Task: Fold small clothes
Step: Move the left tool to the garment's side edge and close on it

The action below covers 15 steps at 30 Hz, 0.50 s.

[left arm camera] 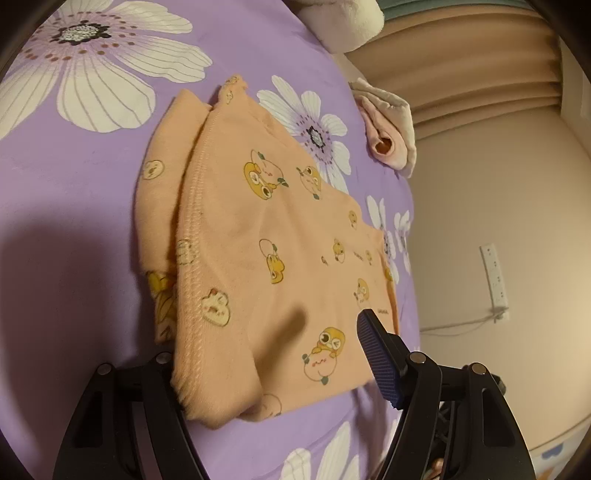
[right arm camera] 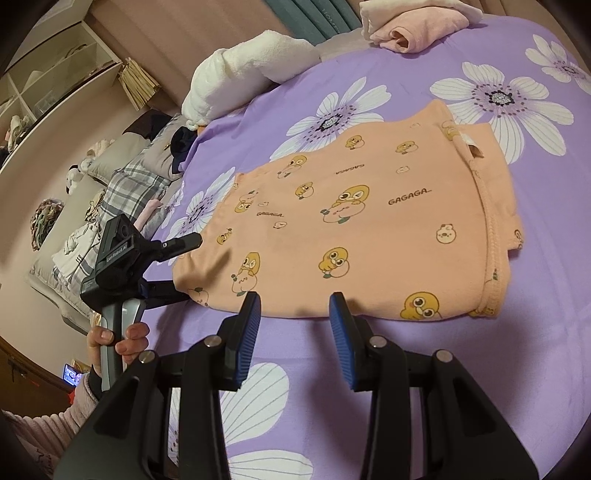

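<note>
A small peach garment with yellow cartoon prints lies folded flat on the purple flowered bedsheet. It also shows in the right wrist view. My left gripper is open, its jaws wide apart around the garment's near edge; the left finger is hidden under the cloth, the right fingertip shows. The left gripper also shows in the right wrist view, its fingers straddling the garment's left corner. My right gripper is open and empty, just off the garment's near edge.
A folded pink garment lies at the far edge of the bed, also in the left wrist view. A white rolled towel lies at the back left. Pillows lie on the floor beside the bed.
</note>
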Each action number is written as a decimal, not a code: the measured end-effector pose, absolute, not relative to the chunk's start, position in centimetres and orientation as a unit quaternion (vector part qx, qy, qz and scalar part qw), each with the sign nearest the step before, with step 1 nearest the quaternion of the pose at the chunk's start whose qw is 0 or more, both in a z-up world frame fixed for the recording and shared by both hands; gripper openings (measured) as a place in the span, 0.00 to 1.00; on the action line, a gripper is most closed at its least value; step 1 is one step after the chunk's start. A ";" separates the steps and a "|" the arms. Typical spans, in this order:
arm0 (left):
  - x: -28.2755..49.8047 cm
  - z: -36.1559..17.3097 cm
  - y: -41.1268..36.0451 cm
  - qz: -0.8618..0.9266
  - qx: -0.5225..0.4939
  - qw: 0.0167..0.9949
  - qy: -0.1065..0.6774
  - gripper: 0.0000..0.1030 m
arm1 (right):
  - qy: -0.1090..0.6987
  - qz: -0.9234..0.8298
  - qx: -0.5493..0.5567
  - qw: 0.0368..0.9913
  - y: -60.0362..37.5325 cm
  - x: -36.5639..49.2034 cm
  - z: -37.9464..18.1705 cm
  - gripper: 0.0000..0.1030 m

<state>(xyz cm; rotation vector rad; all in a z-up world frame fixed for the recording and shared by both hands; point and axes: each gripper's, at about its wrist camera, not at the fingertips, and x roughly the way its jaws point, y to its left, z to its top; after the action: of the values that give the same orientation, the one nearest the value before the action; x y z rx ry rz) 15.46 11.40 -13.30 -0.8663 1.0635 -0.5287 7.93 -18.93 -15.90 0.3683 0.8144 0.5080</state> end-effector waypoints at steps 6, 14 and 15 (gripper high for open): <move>16.4 -13.4 10.9 -0.247 -0.403 0.734 0.488 0.70 | 0.393 0.242 0.180 0.869 -19.1 8.1 -16.4 0.38; 17.8 -13.3 9.9 -0.254 -0.406 0.728 0.491 0.70 | 0.395 0.242 0.184 0.867 -19.5 8.3 -16.8 0.38; 17.8 -13.3 9.9 -0.253 -0.406 0.729 0.490 0.70 | 0.395 0.242 0.184 0.867 -19.6 8.4 -16.9 0.38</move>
<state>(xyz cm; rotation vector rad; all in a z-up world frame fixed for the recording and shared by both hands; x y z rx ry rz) 17.80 9.88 -13.26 -0.8939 1.0793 -0.5584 8.43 -19.61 -16.86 0.3857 0.8265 0.5060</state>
